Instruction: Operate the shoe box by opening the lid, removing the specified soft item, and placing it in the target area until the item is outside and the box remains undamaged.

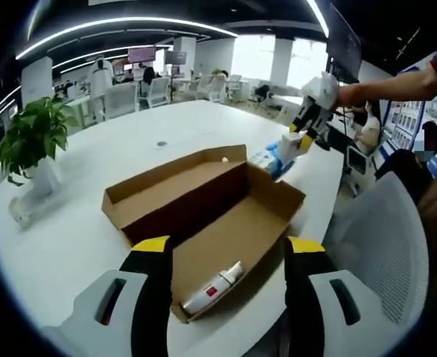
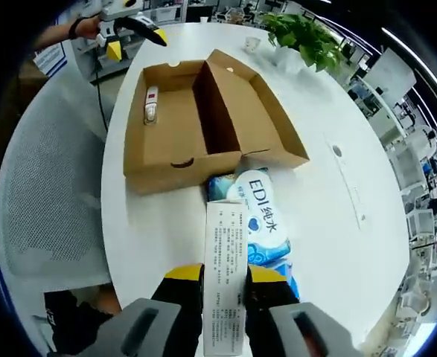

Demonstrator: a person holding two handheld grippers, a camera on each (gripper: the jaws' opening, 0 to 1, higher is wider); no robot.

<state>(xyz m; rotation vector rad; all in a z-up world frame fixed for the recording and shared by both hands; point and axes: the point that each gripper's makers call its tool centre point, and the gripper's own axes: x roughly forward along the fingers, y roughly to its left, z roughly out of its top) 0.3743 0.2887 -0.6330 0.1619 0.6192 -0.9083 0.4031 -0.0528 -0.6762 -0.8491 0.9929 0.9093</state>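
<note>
Left gripper view: yellow-tipped jaws of the left gripper [image 1: 228, 256] stand wide apart with nothing between them, just over the near end of the open shoe box [image 1: 203, 216]. Its lid is folded back flat beside the tray. A small white tube [image 1: 213, 288] lies in the near corner of the tray. Beyond the far end of the box, the right gripper [image 1: 296, 143] holds a blue and white wipes pack [image 1: 272, 160] down at the white table [image 1: 69, 223]. A potted plant [image 1: 32, 141] stands at the left edge, and a white chair [image 1: 382, 238] sits at the right.

Right gripper view: jaws of the right gripper [image 2: 224, 279] are drawn narrow on the pack's long white label flap [image 2: 225, 275]. The pack [image 2: 257, 219] rests on the table, outside the box and touching its nearest wall. The left gripper [image 2: 135, 33] hangs above the box's far end.
</note>
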